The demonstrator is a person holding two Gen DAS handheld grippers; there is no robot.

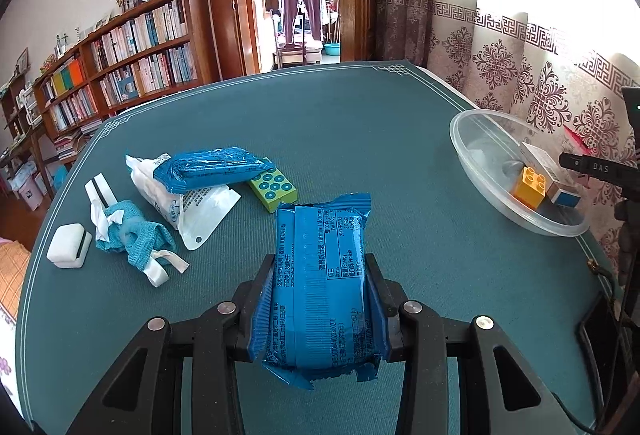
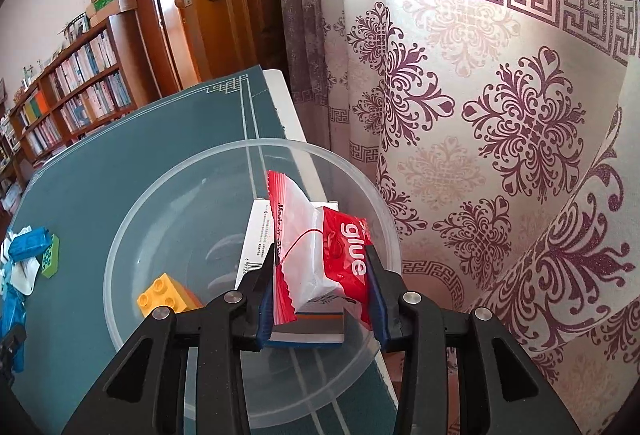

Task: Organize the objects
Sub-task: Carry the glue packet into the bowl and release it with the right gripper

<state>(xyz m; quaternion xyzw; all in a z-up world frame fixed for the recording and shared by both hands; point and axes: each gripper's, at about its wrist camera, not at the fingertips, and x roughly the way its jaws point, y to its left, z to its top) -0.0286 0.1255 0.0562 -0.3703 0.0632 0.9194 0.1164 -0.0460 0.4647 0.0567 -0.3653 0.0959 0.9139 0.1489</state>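
A clear plastic bowl (image 2: pixel 132 235) sits at the curtain-side edge of a table covered in a teal mat (image 1: pixel 360 139). The right gripper (image 2: pixel 322 275) hovers just over the bowl, its jaws clasping a red-and-white packet printed "glue" (image 2: pixel 320 259); the packet hangs above a white box with a blue end (image 2: pixel 304 331) that already lies in the bowl beside a yellow toy brick (image 2: pixel 164 295). The left gripper (image 1: pixel 320 299), well away from the bowl toward the middle of the mat, is clenched on a blue foil snack pack (image 1: pixel 320 275) held off the table. Farther from the bowl still lie a second blue pack (image 1: pixel 220 167), a green dotted block (image 1: pixel 272 189), a white pouch (image 1: pixel 200 211), a blue cloth bundle (image 1: pixel 136 235) and a white eraser-like block (image 1: pixel 68 245). This looks like the drop-off step: next, the right jaws need to open over the bowl, then clear away so the left can carry its pack across.
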